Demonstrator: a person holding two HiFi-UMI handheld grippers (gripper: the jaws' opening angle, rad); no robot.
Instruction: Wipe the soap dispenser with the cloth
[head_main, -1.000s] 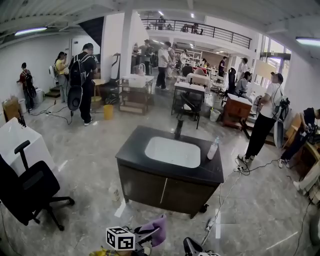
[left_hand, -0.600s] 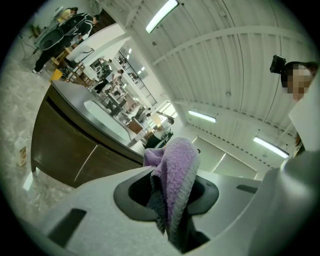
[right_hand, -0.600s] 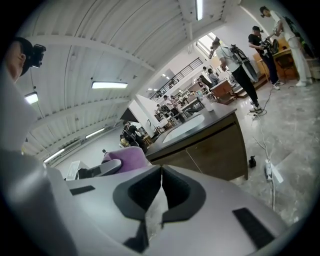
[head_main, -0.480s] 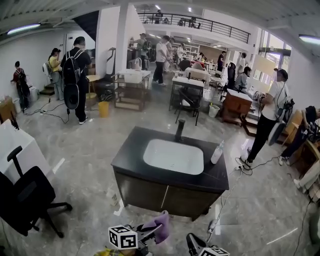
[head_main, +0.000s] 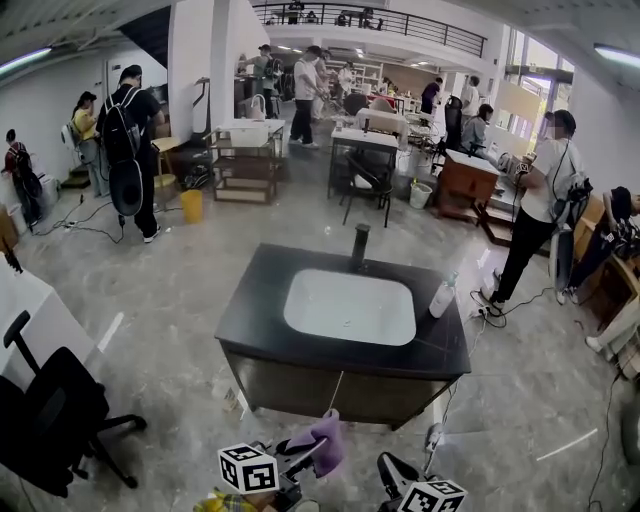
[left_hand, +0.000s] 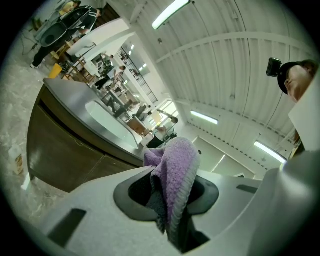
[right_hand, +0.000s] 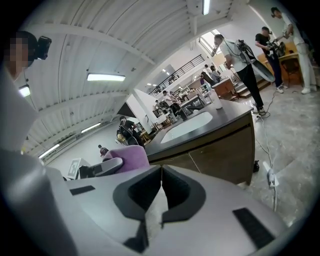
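Nearer now stands the dark-topped vanity (head_main: 250, 322) bearing the slim soap dispenser (head_main: 442, 297); the left gripper (left_hand: 170, 202) pinches a fuzzy purple cloth (left_hand: 176, 167), and the right gripper (right_hand: 160, 196) has its jaws pressed together, empty.

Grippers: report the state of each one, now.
Left gripper: closed on the purple cloth.
Right gripper: closed, nothing between its jaws.

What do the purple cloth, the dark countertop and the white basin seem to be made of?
The purple fuzzy cloth looks like terry or microfibre: nubbly, matte loops. The dark rectangular countertop seems polished stone or a lookalike: it reflects light. The white sunken basin is probably glazed ceramic: smooth, glossy.
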